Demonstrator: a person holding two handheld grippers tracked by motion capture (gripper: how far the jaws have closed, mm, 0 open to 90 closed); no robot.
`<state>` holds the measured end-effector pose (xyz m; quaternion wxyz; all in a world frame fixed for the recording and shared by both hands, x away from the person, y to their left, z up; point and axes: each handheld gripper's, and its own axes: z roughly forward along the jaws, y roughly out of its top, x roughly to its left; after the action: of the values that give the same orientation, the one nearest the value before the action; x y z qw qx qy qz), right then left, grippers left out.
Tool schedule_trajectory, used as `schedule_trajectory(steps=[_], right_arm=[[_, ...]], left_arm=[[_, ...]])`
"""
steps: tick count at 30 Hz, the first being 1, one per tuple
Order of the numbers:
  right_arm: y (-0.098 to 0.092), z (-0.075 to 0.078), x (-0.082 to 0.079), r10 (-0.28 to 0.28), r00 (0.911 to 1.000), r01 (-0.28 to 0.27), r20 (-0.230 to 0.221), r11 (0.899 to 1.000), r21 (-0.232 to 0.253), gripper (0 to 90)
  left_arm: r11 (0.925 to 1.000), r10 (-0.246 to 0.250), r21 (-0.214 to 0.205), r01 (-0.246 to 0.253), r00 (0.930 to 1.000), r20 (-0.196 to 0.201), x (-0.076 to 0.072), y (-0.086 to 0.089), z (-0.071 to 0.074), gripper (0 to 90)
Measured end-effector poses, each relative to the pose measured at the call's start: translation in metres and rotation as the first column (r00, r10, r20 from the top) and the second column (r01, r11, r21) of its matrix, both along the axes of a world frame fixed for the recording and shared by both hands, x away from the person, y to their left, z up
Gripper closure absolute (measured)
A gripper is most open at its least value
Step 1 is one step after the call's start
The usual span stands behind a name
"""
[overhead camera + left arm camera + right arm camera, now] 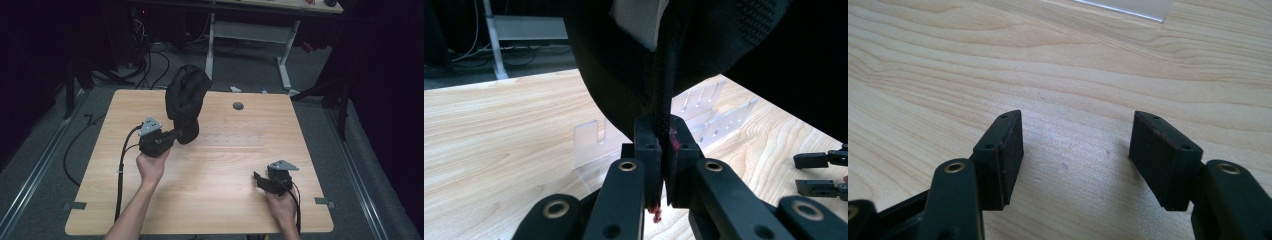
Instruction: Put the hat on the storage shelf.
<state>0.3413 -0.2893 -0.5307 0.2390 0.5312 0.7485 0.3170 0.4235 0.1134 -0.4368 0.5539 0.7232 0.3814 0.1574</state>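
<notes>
A black cap (186, 102) is held up above the middle left of the wooden table (220, 200). My left gripper (182, 134) is shut on its lower edge. In the left gripper view the pads of this gripper (663, 145) pinch a fold of the cap (624, 75), whose pale inner label shows at the top. Just behind it a clear slotted plastic rack (719, 112) lies flat on the table; it appears faintly in the high view (230, 139). My right gripper (257, 179) rests near the front right of the table, open, its jaws (1075, 150) spread over bare wood with nothing between them.
A round grey grommet (238, 106) sits in the table's far middle. Beyond the table stands a white-legged desk (250, 30) with cables on the floor. The right gripper (819, 172) shows at the right edge of the left gripper view. A corner of the clear rack (1128, 7) shows ahead of the right gripper.
</notes>
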Motion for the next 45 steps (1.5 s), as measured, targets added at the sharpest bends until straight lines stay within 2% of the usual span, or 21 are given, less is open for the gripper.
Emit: schedule_trajectory(steps=[3, 5, 15, 18, 24, 27, 33, 36, 37, 40, 42, 45], right_arm=[[0.000, 0.000, 0.000, 0.002, 1.0000, -0.002, -0.001, 1.000, 0.001, 38.2], [0.000, 0.000, 0.000, 0.005, 1.0000, -0.005, -0.002, 1.000, 0.003, 38.2], [0.000, 0.000, 0.000, 0.005, 1.0000, -0.005, -0.002, 1.000, 0.003, 38.2], [0.000, 0.000, 0.000, 0.005, 1.0000, -0.005, -0.001, 1.000, 0.003, 38.2], [0.000, 0.000, 0.000, 0.005, 1.0000, -0.005, -0.001, 1.000, 0.003, 38.2], [0.000, 0.000, 0.000, 0.006, 1.0000, -0.006, -0.001, 1.000, 0.002, 38.3], [0.001, 0.000, 0.000, 0.002, 1.0000, -0.002, -0.001, 1.000, 0.002, 38.2], [0.001, 0.000, 0.000, 0.002, 1.0000, -0.002, -0.001, 1.000, 0.002, 38.3], [0.001, 0.000, 0.000, 0.003, 1.0000, -0.003, 0.000, 1.000, 0.001, 38.0], [0.001, 0.000, 0.000, -0.003, 1.0000, 0.003, -0.002, 1.000, 0.002, 37.7], [0.001, 0.000, 0.000, -0.004, 1.0000, 0.004, -0.002, 1.000, 0.002, 37.6], [0.001, 0.000, 0.000, -0.005, 1.0000, 0.005, -0.002, 1.000, 0.003, 37.7]], left_arm=[[1.0000, 0.009, 0.002, -0.009, 0.9999, 0.011, -0.002, 0.001, -0.001, 86.5], [0.9997, 0.014, 0.018, -0.014, 0.9998, 0.014, -0.003, 0.000, -0.003, 86.5], [0.9997, 0.007, 0.024, -0.007, 0.9997, -0.022, 0.002, -0.001, -0.018, 86.3], [0.9997, 0.005, 0.023, -0.004, 0.9988, -0.049, 0.004, -0.002, -0.025, 86.1], [0.9999, 0.001, 0.016, 0.000, 0.9980, -0.063, 0.001, -0.001, -0.029, 84.8], [0.9998, -0.017, 0.012, 0.018, 0.9941, -0.107, 0.001, 0.002, -0.029, 83.0], [1.0000, -0.004, 0.002, 0.004, 0.9906, -0.136, -0.002, 0.005, -0.032, 74.4], [0.9999, 0.003, 0.012, -0.002, 0.9908, -0.135, -0.003, 0.005, -0.031, 70.2], [0.9999, 0.007, 0.010, -0.006, 0.9901, -0.140, -0.003, 0.005, -0.030, 62.9], [0.9999, 0.010, 0.013, -0.008, 0.9888, -0.149, -0.004, 0.008, -0.029, 54.0], [0.9998, 0.010, 0.017, -0.008, 0.9891, -0.147, -0.005, 0.010, -0.027, 48.9], [0.9999, -0.014, -0.004, 0.014, 0.9871, -0.159, -0.004, 0.014, -0.024, 45.7]])
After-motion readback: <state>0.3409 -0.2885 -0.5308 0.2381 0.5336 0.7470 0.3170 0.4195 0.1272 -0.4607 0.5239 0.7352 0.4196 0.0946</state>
